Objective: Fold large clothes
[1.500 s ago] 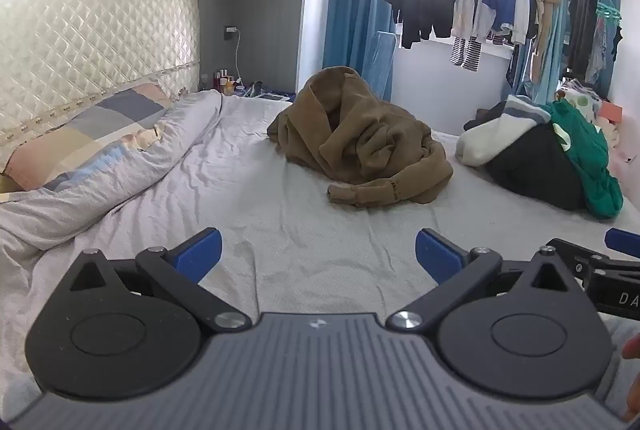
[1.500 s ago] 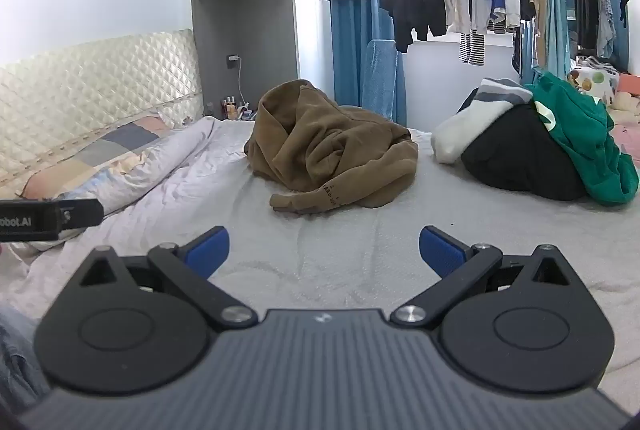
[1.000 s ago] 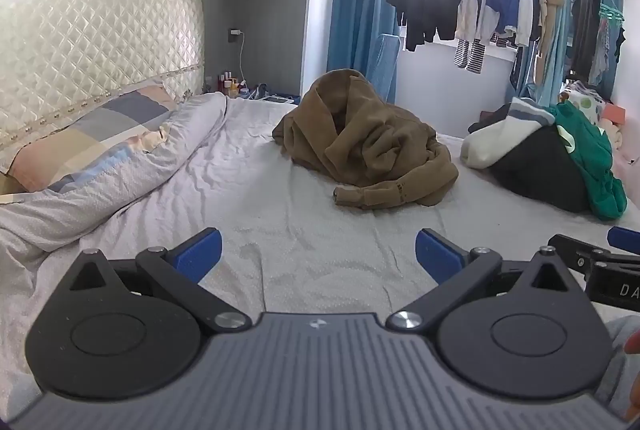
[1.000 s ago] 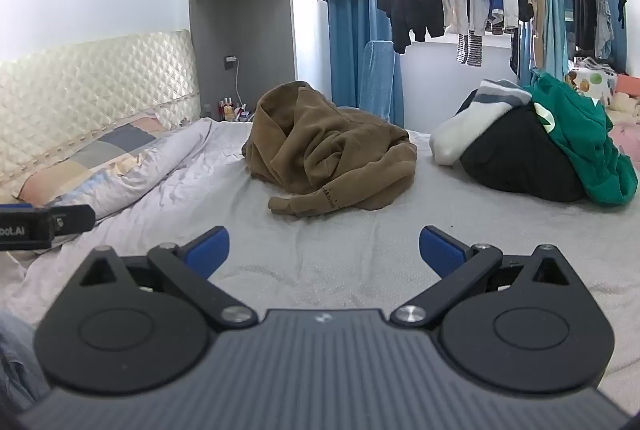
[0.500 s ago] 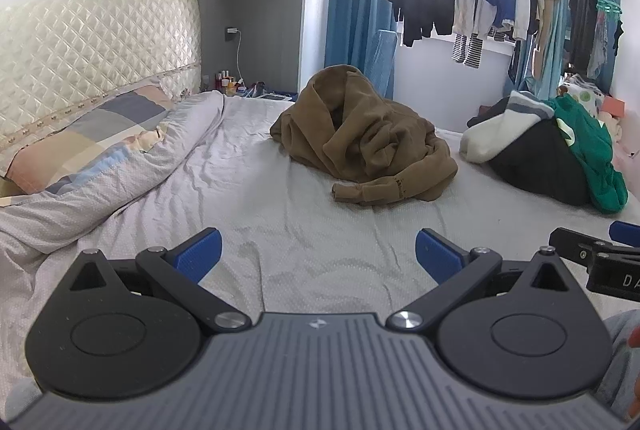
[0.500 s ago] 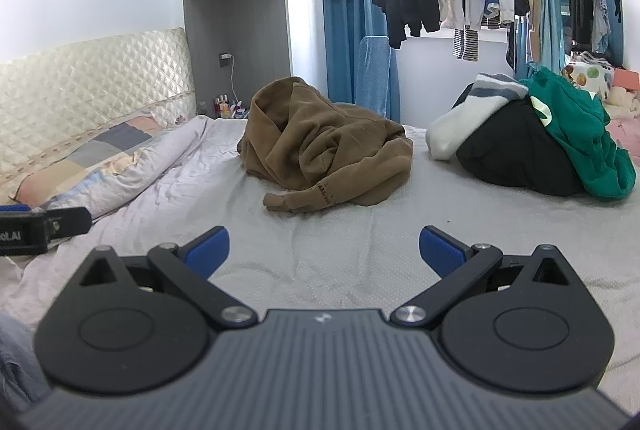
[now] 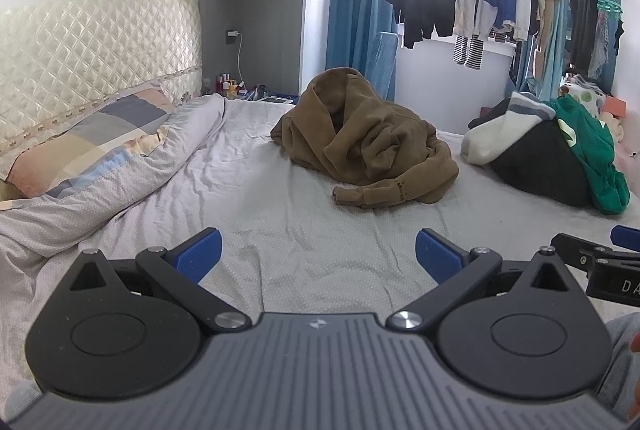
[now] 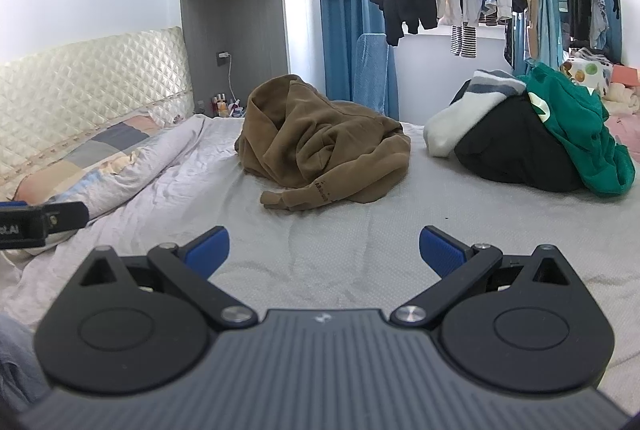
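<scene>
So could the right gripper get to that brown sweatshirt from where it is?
Probably yes. The right gripper is open and empty, and only bare bed sheet lies between it and the brown sweatshirt; it just needs moving forward.

Both wrist views sit low, facing across the bed (image 7: 280, 230) toward the brown garment (image 8: 320, 146).

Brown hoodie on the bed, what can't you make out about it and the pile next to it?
- Brown hoodie: crumpled in both views; its own folds hide body and second sleeve.
- Cuff lettering: too small to read.
- Black garment: white and green clothes cover its top.
- Right claw: cut off by the left view's edge.
</scene>
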### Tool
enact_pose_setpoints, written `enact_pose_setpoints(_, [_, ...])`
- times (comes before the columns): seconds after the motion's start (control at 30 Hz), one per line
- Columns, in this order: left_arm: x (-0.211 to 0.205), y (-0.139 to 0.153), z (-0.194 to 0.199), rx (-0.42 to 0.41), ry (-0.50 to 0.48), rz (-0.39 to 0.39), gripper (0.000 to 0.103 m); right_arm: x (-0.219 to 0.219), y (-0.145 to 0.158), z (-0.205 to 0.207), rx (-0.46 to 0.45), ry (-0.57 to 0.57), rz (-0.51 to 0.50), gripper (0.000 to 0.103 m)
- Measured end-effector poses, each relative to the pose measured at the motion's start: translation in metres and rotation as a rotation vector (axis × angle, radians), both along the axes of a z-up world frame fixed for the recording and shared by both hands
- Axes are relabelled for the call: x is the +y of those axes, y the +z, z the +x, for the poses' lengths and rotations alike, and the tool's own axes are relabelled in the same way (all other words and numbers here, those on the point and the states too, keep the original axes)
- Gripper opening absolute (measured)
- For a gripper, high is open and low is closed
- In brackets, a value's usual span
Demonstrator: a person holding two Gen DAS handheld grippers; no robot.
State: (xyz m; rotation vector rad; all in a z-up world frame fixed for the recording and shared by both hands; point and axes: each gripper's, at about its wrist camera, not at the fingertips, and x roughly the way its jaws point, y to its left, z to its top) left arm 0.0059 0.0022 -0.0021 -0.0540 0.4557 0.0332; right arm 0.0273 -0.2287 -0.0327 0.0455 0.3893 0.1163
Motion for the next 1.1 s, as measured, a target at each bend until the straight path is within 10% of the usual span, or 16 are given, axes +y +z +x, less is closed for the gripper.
enact_pose_setpoints(1.1, [-0.002, -0.013, 0.006, 0.010, 0.006, -0.004, 0.103, -0.002, -0.005, 0.003, 0.047, 0.034, 0.026, 0.103])
